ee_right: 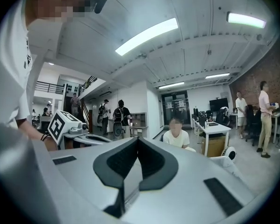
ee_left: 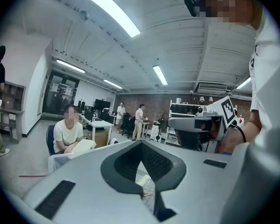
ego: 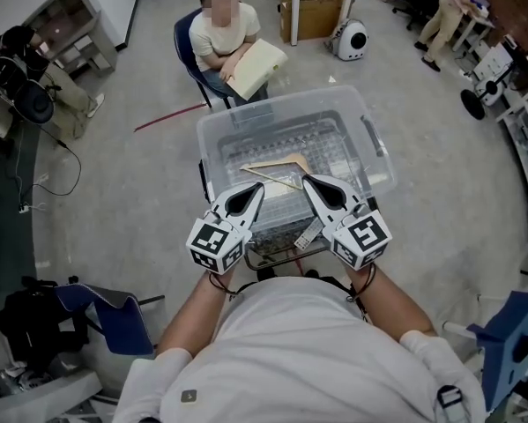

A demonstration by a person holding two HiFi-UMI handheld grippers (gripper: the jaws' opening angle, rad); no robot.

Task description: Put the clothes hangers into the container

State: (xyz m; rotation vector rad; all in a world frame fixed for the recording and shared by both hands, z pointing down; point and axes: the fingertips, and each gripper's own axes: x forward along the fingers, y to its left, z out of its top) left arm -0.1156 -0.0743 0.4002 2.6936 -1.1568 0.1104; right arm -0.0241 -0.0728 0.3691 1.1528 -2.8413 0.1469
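Hovering: both tongs are hanging side by side, just short of the container's near wall.
Left tongs (ego: 258,189): the jaws are resting together at the tips, and I am seeing nothing between them.
Right tongs (ego: 308,181): the jaws are sitting fully closed, also empty.
Container (ego: 286,102): the clear tub is sitting open, directly ahead of and below both sets of tips.
Hanger (ego: 277,170): a wooden one is lying inside the tub, just ahead of the tips and between the two tongs.
Wire shapes (ego: 277,249): dark wire is showing right beneath the tongs at the tub's near wall. I am not able to tell whether it is more hangers or a rack.
Risk, closed jaws: if hangers are waiting under the tips, I am expecting shut jaws to be shoving them aside rather than taking hold.
Risk, crowding: the two tongs are working near each other, so reaching down together is likely to be knocking one against the other.
Risk, snagging: a hook could be catching on the tub's rim and dragging the light tub off its perch.
Risk, sightline: both gripper views are pointing out across the room, so I am judging anything below the tips from the head view alone.
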